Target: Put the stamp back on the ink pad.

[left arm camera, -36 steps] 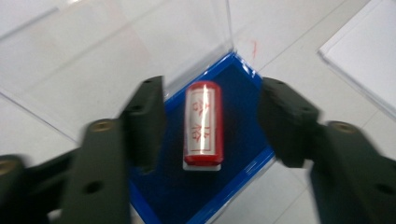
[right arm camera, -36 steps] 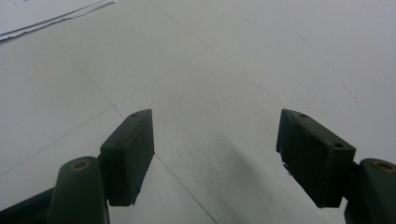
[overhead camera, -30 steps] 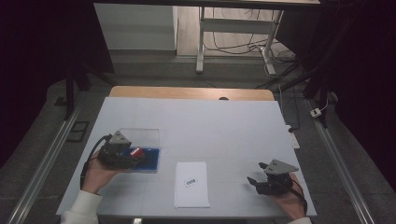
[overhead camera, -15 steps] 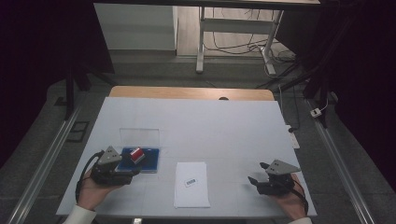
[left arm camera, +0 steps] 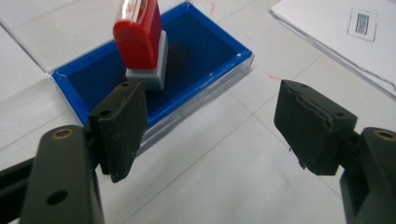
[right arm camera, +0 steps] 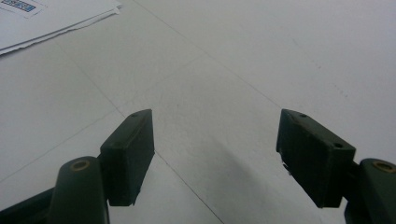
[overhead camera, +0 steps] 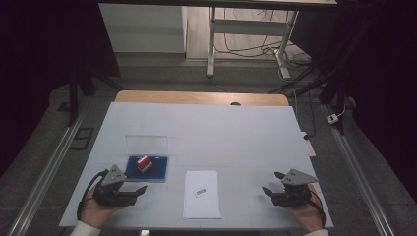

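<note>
A red-handled stamp [overhead camera: 143,163] stands upright on a blue ink pad [overhead camera: 156,169] at the table's near left. In the left gripper view the stamp [left arm camera: 140,42] is just beyond my left jaw, on the pad [left arm camera: 205,51]. My left gripper [overhead camera: 139,192] lies low at the pad's near edge, open with nothing between its jaws [left arm camera: 210,126]. A white paper sheet [overhead camera: 201,201] with a small printed label [overhead camera: 200,192] lies at the near middle. My right gripper [overhead camera: 271,183] rests at the near right, open and empty [right arm camera: 215,149], apart from the sheet.
A clear lid [overhead camera: 146,144] lies just behind the ink pad. The sheet's corner [right arm camera: 51,18] sits at the upper left of the right gripper view. A white mat [overhead camera: 231,132] covers the table; its front edge is close to both hands.
My left gripper has drawn back from over the ink pad toward the near edge and sunk lower, still open. The stamp stays on the pad. The right gripper has not moved.
</note>
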`<state>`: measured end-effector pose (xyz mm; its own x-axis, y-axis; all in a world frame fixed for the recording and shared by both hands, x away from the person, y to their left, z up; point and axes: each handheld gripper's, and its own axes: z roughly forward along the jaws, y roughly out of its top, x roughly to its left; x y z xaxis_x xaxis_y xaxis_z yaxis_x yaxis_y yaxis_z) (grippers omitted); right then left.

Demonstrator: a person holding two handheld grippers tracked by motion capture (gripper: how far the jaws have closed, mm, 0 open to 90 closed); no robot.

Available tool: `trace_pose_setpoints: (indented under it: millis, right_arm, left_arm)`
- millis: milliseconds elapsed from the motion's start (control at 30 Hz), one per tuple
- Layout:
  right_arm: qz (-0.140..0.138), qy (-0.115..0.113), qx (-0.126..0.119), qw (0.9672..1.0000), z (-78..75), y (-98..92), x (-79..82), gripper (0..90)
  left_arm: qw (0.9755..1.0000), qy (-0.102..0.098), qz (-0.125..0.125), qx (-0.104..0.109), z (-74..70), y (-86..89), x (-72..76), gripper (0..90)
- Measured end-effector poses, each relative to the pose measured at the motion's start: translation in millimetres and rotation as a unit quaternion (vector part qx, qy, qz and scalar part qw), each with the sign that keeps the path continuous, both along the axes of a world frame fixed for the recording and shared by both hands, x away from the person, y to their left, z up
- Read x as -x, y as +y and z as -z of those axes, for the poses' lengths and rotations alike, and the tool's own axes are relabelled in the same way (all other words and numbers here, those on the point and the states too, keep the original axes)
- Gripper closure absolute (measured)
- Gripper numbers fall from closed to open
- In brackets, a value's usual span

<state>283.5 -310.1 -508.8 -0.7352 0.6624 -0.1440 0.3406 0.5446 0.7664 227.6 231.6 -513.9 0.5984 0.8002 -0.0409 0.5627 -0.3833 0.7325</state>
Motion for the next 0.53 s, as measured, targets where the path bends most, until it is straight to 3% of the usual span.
trace_pose_setpoints:
  millis: [533]
  right_arm:
    - [-0.006,-0.004,-0.008,0.9999,-2.2,-0.4,1.0,27.4]
  left_arm:
    - [1.0,0.0,0.0,0.004,-1.6,-0.1,0.0,25.8]
